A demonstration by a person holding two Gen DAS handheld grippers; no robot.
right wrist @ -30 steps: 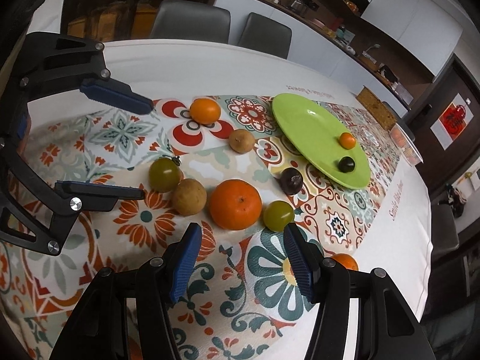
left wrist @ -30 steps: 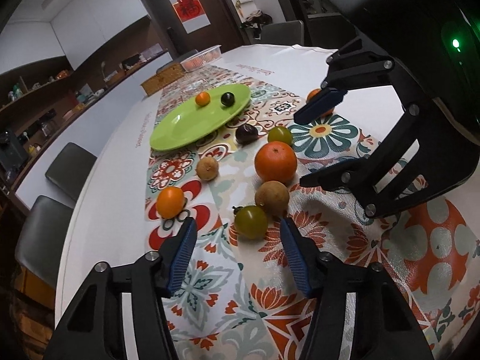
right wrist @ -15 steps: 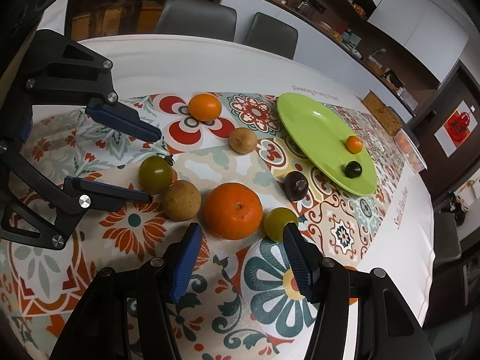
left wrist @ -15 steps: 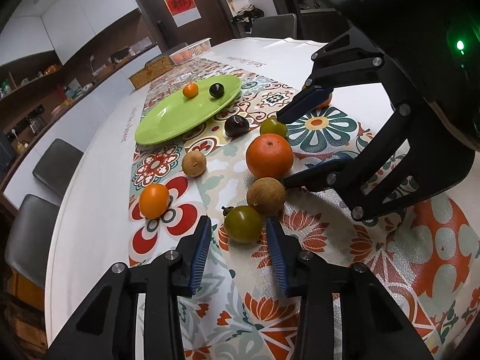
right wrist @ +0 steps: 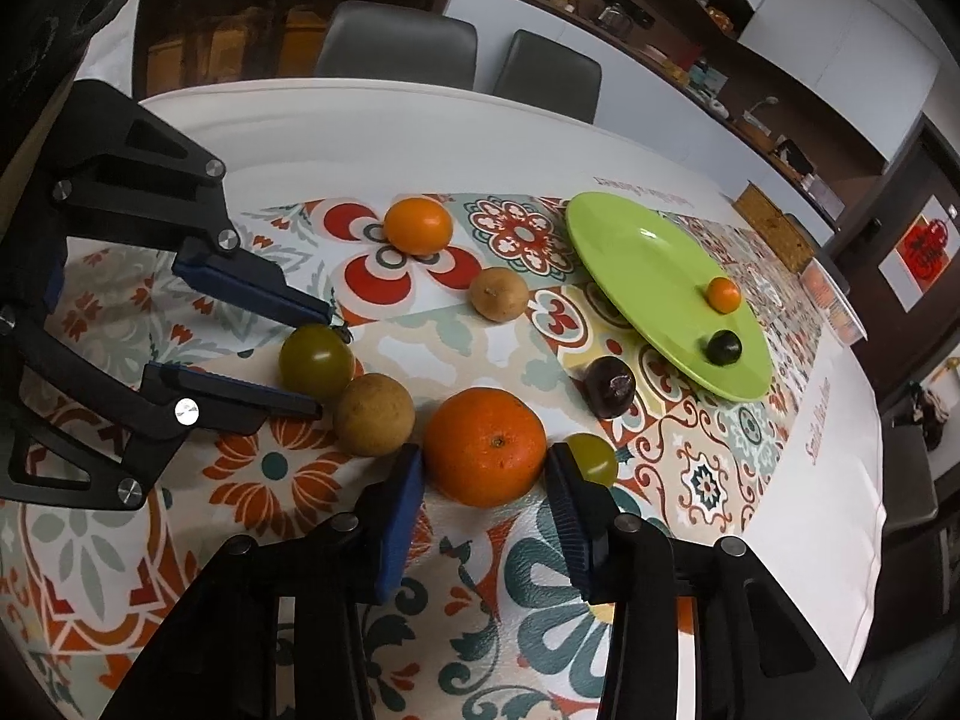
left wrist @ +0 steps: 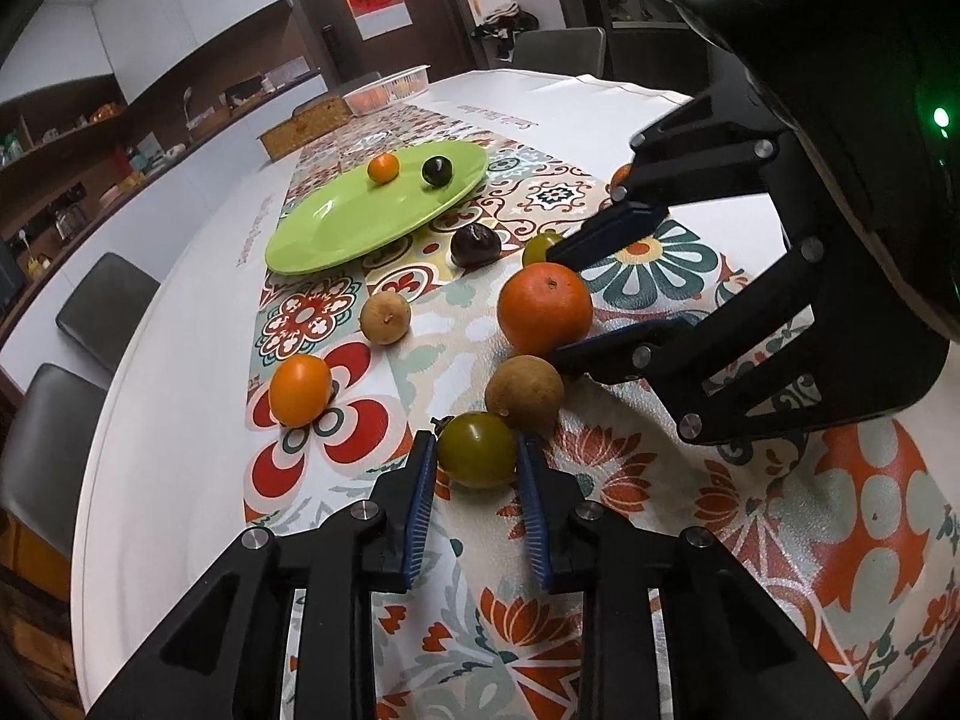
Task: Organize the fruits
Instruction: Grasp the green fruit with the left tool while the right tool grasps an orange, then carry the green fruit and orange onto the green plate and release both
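Observation:
My left gripper (left wrist: 476, 441) is shut on a green tomato (left wrist: 477, 450) resting on the patterned runner; the right wrist view shows that tomato (right wrist: 316, 360) pinched between the left gripper's pads. My right gripper (right wrist: 485, 456) is closing, and both pads touch the sides of the large orange (right wrist: 483, 447) on the cloth. Around them lie a brown round fruit (right wrist: 375, 414), a second brown one (right wrist: 498, 294), a small orange fruit (right wrist: 418, 225), a dark plum (right wrist: 611, 387) and another green tomato (right wrist: 594, 457). The green plate (right wrist: 636, 258) holds a tiny orange fruit (right wrist: 723, 294) and a dark one (right wrist: 723, 348).
A clear tub of fruit (left wrist: 387, 90) and a wooden box (left wrist: 303, 132) stand at the table's far end. Grey chairs (right wrist: 396, 48) line the far side. The white tablecloth (right wrist: 360, 132) runs bare beside the runner up to the rounded edge.
Both grippers have edged forward and their jaws have narrowed. The left went from open around the green tomato to shut on it. The right's pads have come in against the large orange.

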